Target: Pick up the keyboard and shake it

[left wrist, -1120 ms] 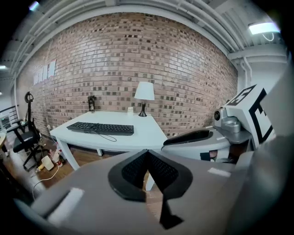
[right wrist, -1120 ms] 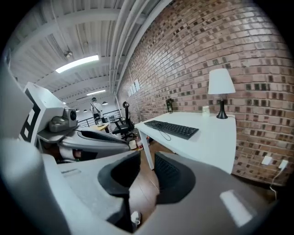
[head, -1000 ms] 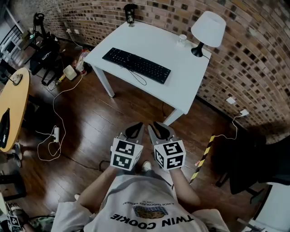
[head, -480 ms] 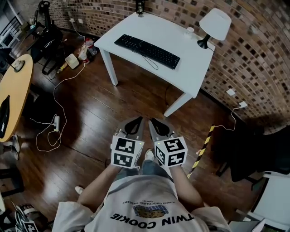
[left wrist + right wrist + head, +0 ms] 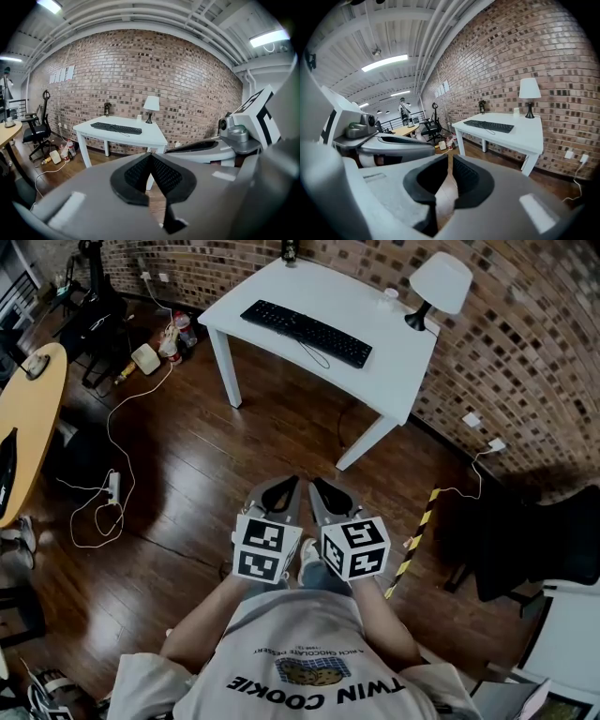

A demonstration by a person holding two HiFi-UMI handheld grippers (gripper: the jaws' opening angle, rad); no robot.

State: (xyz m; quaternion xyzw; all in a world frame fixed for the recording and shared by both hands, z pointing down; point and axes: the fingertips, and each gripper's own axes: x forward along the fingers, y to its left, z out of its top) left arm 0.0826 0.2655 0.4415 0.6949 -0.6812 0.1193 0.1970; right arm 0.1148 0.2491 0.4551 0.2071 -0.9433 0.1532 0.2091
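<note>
At the jaws: left gripper [image 5: 151,154] pressed together, empty; right gripper [image 5: 450,157] a slit apart, also empty. Both held close to the chest, above the wooden floor [image 5: 197,502]. Keyboard [image 5: 306,332] flat on the white table [image 5: 394,362], well apart and untouched. Approach, lift and shake all outstanding.

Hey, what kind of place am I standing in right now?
Most likely a loft-style office or studio workspace. It has a bare brick wall, a white desk carrying a keyboard and a table lamp, and an office chair off to one side on the wooden floor.
</note>
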